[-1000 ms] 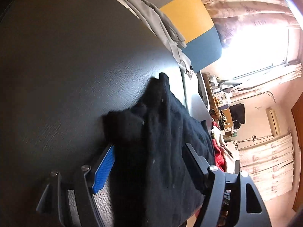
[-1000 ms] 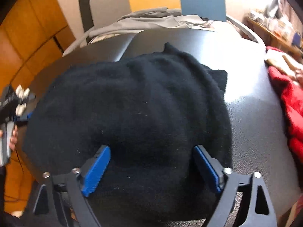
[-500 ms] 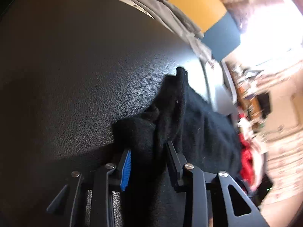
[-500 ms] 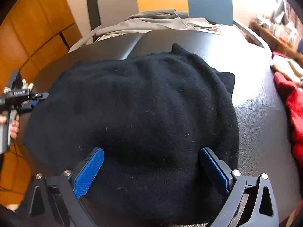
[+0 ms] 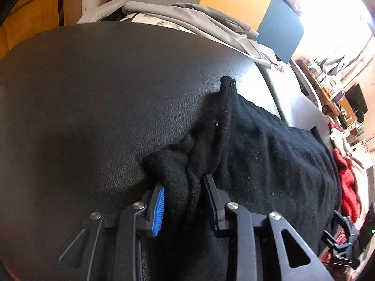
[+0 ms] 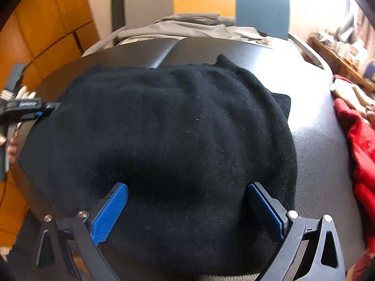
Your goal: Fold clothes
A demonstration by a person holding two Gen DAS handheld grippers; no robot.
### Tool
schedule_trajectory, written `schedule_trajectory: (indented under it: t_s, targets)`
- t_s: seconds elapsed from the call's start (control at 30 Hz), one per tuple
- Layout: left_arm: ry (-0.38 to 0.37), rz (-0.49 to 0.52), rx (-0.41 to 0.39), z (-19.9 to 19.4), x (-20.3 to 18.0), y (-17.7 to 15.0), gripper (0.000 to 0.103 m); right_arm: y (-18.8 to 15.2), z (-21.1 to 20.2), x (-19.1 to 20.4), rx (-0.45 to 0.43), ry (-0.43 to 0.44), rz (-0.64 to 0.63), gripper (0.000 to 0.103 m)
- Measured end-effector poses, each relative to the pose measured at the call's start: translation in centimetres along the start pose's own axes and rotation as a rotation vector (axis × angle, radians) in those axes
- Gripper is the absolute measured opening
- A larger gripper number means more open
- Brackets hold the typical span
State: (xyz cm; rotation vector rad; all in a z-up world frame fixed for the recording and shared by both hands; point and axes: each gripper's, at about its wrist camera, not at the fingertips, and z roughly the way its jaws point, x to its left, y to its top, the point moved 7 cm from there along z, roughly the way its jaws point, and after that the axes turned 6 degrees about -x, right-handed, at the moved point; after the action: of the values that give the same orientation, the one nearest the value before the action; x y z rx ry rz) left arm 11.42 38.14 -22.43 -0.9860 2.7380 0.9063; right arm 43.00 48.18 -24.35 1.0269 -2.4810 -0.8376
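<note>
A black knit sweater (image 6: 178,126) lies bunched on the black leather table (image 5: 93,98). My left gripper (image 5: 184,187) is shut on a bunched corner of the black sweater (image 5: 269,159) at the garment's left edge; it also shows at the far left of the right wrist view (image 6: 44,110). My right gripper (image 6: 187,196) is open, its blue-padded fingers (image 6: 110,210) spread wide at the sweater's near edge, with cloth lying between them.
A grey garment (image 6: 187,25) lies at the table's far edge before grey, yellow and blue chair backs (image 5: 234,2). A red garment (image 6: 361,145) lies at the table's right side. Cluttered shelves (image 5: 332,86) stand beyond it.
My left gripper has closed from wide open onto the sweater's corner, bunching it. My right gripper has stayed open and shifted slightly over the near edge.
</note>
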Motion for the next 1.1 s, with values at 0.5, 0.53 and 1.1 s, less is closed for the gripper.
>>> schedule_trajectory:
  t_s: [0.5, 0.53, 1.1]
  targets:
    - [-0.046, -0.027, -0.008, 0.1, 0.3, 0.5, 0.016, 2.5, -2.1, -6.7, 0.000, 0.178, 0.204, 0.034]
    - [-0.051, -0.038, -0.012, 0.2, 0.5, 0.6, 0.015, 3.0, -1.9, -6.9, -0.003, 0.174, 0.204, 0.034]
    - [-0.355, -0.249, -0.043, -3.4, 0.5, 2.4, 0.011, 3.3, 0.8, -7.4, 0.078, 0.203, 0.245, 0.035]
